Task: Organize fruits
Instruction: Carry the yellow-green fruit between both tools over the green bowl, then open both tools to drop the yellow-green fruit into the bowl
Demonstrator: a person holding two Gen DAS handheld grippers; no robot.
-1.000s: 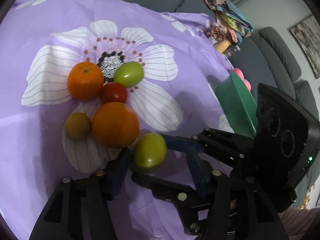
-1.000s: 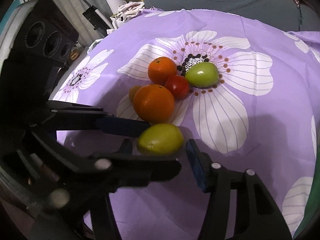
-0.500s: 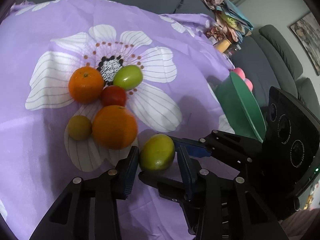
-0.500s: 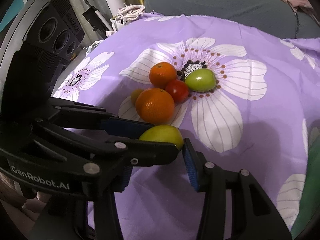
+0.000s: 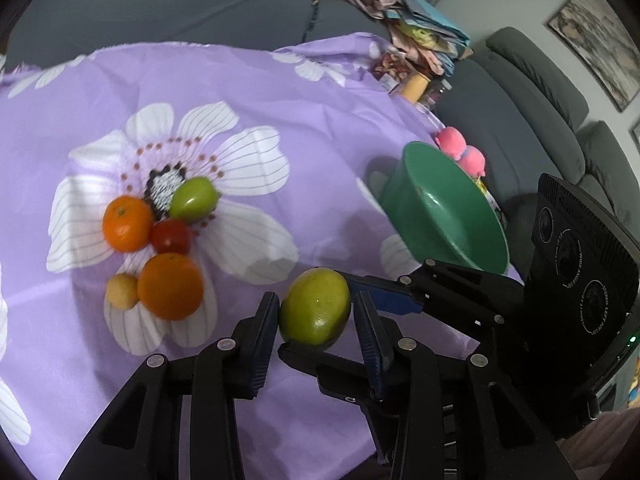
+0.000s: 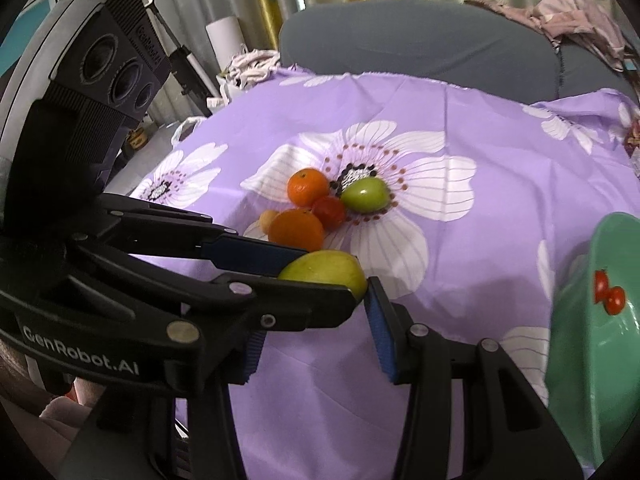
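- My left gripper (image 5: 316,316) has just closed its jaws onto the yellow-green oval mango (image 5: 315,312), lower centre; my right gripper (image 6: 320,300) clamps it too.
- Mango now lifted off purple flowered cloth (image 5: 280,92).
- Next, probably: green plastic bowl (image 5: 460,236), right of frame.

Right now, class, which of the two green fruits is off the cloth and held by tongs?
The yellow-green fruit nearest the camera, clamped between both tongs. The other green fruit lies on the cloth by the flower's dark centre, touching the red tomato.
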